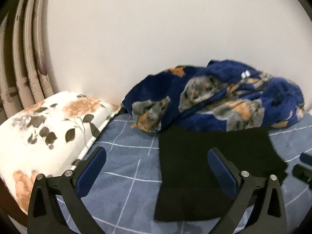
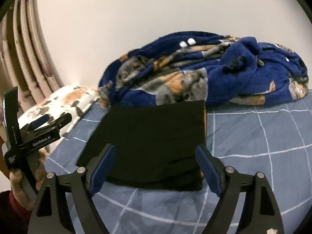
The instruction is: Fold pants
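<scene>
The black pants (image 1: pixel 210 167) lie folded into a flat rectangle on the blue checked bedsheet (image 1: pixel 124 167); they also show in the right wrist view (image 2: pixel 152 136). My left gripper (image 1: pixel 157 154) is open and empty, hovering above the sheet with its right finger over the pants' left part. My right gripper (image 2: pixel 155 152) is open and empty, held just above the near edge of the pants. The left gripper (image 2: pixel 49 120) shows at the left of the right wrist view, held in a hand. The right gripper's tips (image 1: pixel 304 165) show at the right edge of the left wrist view.
A rumpled dark blue blanket with dog prints (image 1: pixel 224 101) lies against the white wall behind the pants (image 2: pixel 204 76). A white floral pillow (image 1: pixel 44 134) lies at the left. Curtains (image 1: pixel 25 62) hang at far left. The bedsheet (image 2: pixel 263 136) extends to the right.
</scene>
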Available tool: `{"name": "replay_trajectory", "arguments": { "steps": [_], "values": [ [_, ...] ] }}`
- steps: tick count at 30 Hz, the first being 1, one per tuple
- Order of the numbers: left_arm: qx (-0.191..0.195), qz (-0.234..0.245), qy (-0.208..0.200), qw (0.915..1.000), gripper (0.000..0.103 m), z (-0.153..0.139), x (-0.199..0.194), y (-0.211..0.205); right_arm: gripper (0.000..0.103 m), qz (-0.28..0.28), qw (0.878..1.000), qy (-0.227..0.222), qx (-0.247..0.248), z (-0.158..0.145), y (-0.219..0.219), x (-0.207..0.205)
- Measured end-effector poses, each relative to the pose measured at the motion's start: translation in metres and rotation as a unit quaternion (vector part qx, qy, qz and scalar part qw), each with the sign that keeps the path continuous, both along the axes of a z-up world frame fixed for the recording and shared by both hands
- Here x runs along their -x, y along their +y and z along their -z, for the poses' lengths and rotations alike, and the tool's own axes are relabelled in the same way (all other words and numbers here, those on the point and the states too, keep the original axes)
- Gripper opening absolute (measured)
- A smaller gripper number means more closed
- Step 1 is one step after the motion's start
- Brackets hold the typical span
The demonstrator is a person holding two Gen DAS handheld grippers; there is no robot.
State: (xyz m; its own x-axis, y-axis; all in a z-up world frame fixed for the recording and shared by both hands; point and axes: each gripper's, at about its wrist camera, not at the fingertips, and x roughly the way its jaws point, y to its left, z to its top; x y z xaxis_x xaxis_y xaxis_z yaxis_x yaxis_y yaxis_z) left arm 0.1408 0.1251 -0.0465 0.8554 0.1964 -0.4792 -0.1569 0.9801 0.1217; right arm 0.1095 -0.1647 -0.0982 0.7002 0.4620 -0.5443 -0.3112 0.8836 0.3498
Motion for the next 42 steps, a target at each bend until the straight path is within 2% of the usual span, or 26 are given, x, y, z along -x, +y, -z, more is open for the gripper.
{"name": "replay_trajectory", "arguments": {
  "steps": [4,8,12,15,19,22,32,36,42],
  "values": [
    [0.025,0.005,-0.029,0.9993,0.103,-0.03,0.026,-0.004,0.083,0.002,1.0,-0.008,-0.012,-0.015,-0.003,0.019],
    [0.055,0.033,-0.05,0.9967,0.103,-0.053,0.047,-0.008,0.084,0.007,1.0,-0.027,-0.012,-0.032,-0.007,0.038],
    [0.063,0.018,-0.069,0.9955,0.103,-0.07,0.063,-0.015,0.087,0.011,0.999,-0.044,-0.011,-0.047,-0.01,0.056],
    [0.08,0.038,-0.059,0.9943,0.103,-0.08,0.068,-0.019,0.089,0.008,0.999,-0.047,-0.015,-0.055,-0.011,0.064],
    [0.07,0.029,-0.093,0.9928,0.103,-0.091,0.083,-0.026,0.09,0.005,0.998,-0.056,-0.009,-0.061,-0.012,0.075],
    [0.067,0.036,-0.089,0.9931,0.103,-0.096,0.087,-0.031,0.09,0.004,0.999,-0.054,-0.007,-0.061,-0.014,0.077],
    [0.071,0.045,-0.069,0.9941,0.103,-0.093,0.09,-0.037,0.091,0.008,0.999,-0.05,-0.013,-0.063,-0.02,0.083],
    [0.081,0.047,-0.049,0.9944,0.103,-0.086,0.086,-0.036,0.091,0.009,0.999,-0.051,-0.013,-0.062,-0.02,0.084],
    [0.072,0.041,-0.024,0.9963,0.103,-0.068,0.079,-0.037,0.092,0.007,0.999,-0.043,-0.009,-0.06,-0.02,0.081]
  ]
}}
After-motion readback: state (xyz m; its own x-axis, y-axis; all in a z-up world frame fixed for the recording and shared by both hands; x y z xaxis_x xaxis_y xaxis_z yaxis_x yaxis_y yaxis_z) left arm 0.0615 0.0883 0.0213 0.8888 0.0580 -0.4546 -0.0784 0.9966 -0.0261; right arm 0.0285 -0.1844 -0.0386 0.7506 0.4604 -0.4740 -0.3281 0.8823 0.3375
